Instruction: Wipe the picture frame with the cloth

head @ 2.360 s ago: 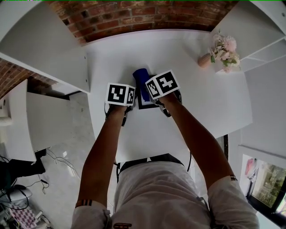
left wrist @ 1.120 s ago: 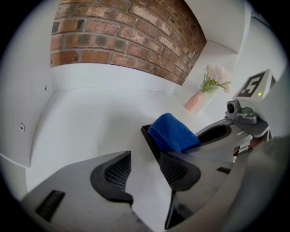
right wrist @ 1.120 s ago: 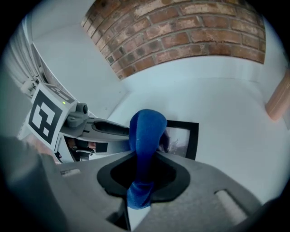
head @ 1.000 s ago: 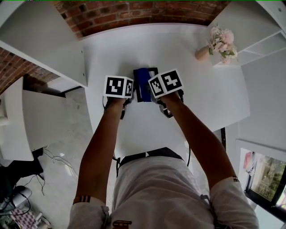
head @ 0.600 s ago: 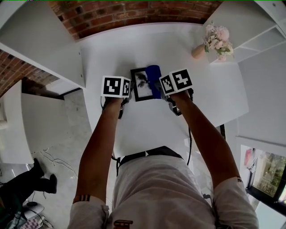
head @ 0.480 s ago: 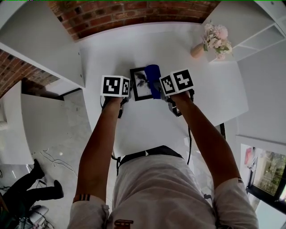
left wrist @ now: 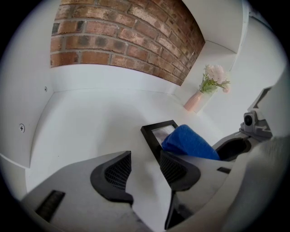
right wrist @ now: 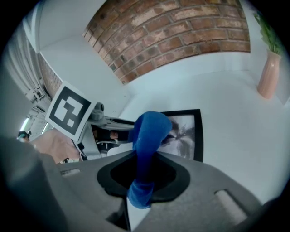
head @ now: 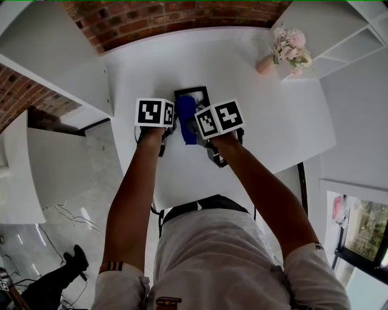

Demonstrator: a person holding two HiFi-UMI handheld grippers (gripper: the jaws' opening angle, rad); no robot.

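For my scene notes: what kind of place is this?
Probably a home-like room, perhaps a staged one: a white table stands against a brick wall, with a vase of pink flowers and a picture frame on it.

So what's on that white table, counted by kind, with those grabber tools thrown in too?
Picture frame: 1
Blue cloth: 1, clamped in the right gripper
Vase of flowers: 1
Grippers: 2, the left gripper with its jaws apart on nothing
Total: 5
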